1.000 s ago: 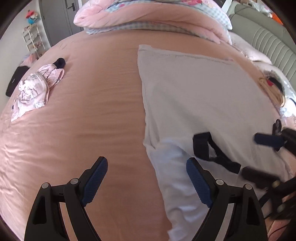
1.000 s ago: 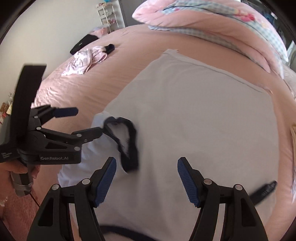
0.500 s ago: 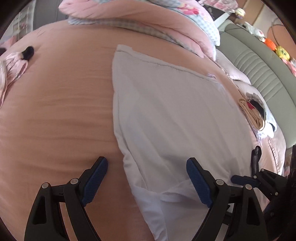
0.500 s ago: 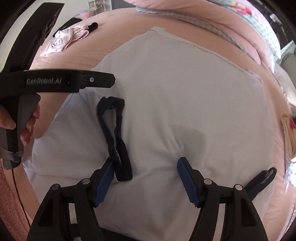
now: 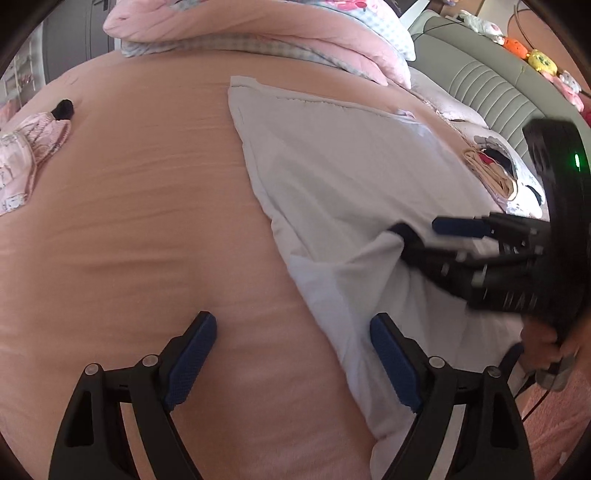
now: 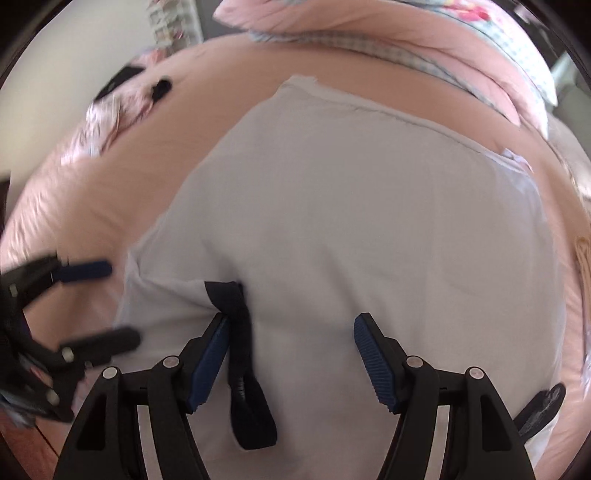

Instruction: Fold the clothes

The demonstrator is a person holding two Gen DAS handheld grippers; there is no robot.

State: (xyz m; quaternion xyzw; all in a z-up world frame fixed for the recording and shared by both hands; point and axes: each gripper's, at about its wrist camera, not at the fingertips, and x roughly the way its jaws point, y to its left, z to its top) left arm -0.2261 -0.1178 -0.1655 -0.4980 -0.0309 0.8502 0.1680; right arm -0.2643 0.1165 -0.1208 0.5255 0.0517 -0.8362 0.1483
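A white garment [image 5: 351, 166] lies spread flat on the pink bed sheet [image 5: 147, 221]. My left gripper [image 5: 293, 321] is open over its near left edge, with one pad above the sheet and the other above the cloth. In the right wrist view the same garment [image 6: 369, 203] carries a dark strap [image 6: 240, 332]. My right gripper [image 6: 292, 319] is open low over the cloth, its left pad beside that strap. A fold of white cloth runs up to the right gripper [image 5: 419, 228] in the left wrist view. The left gripper [image 6: 122, 302] shows blurred at the left.
A pink patterned garment [image 5: 22, 166] and a black sock [image 5: 63, 109] lie at the far left of the bed. A bundled pink duvet [image 5: 258, 29] lies across the far end. Folded clothes [image 5: 495, 173] and a grey padded headboard [image 5: 491, 88] are on the right. A second dark strap [image 6: 543, 402] lies at the garment's right edge.
My left gripper has swung to the garment's near left edge. My right gripper has dropped closer to the cloth at the dark strap, whose upper loop is now partly covered by a white fold.
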